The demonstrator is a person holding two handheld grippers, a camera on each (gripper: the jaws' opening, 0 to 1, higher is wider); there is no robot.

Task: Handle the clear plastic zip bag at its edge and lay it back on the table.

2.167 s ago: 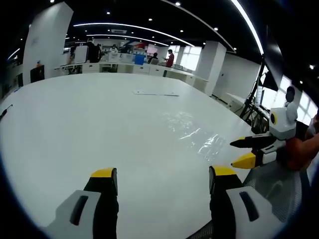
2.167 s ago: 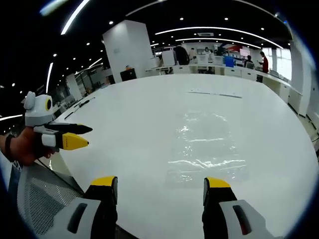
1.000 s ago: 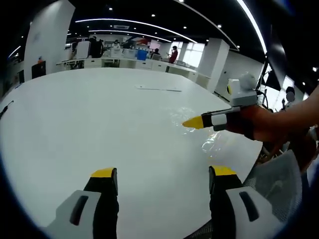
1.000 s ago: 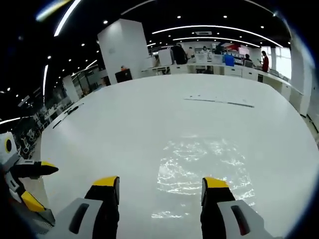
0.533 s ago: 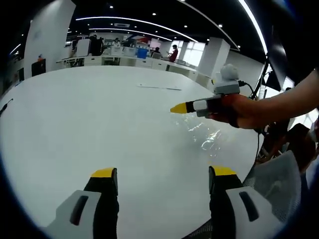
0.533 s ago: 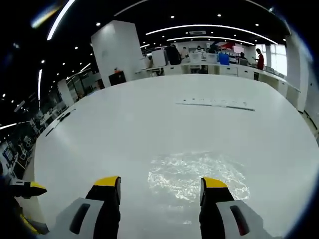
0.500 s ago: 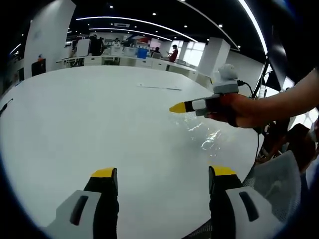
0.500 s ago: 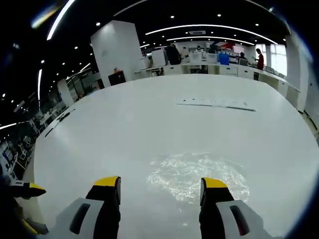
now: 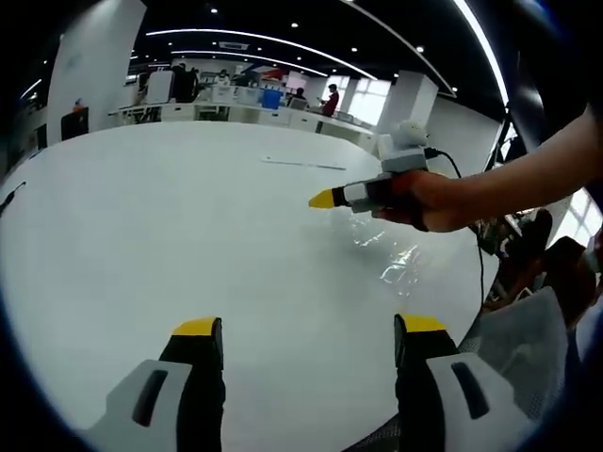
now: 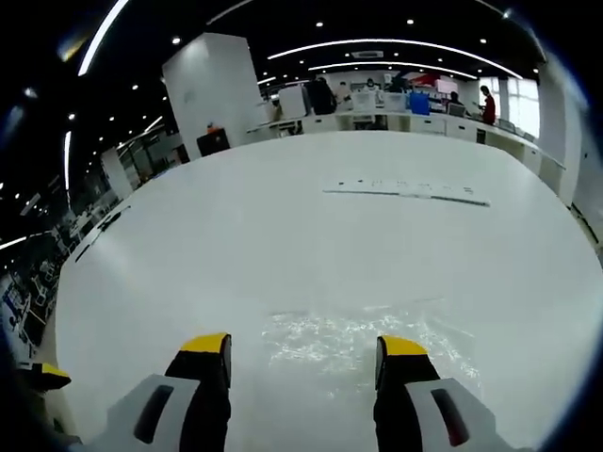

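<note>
Your left claw sits low over the near edge of the white worktop, level and pointing across it, jaws spread wide with nothing between them and nothing touched. In the left gripper view your right hand reaches in from the right with the forearm stretched out over the worktop, carrying the right claw; from this side its yellow tips read as one point, so you cannot tell its opening here. In the right gripper view your right claw shows two jaws held well apart, empty, hanging just above one clear plastic zip bag. The bag lies flat on the worktop, its near edge running under and between the jaw tips; contact cannot be confirmed. In the left gripper view the same bag glints below the right hand, near the worktop's right edge. Farther out lies one thin pale strip, well apart from the bag. Beyond the worktop: a row of desks with several people standing, too small to count exactly.
</note>
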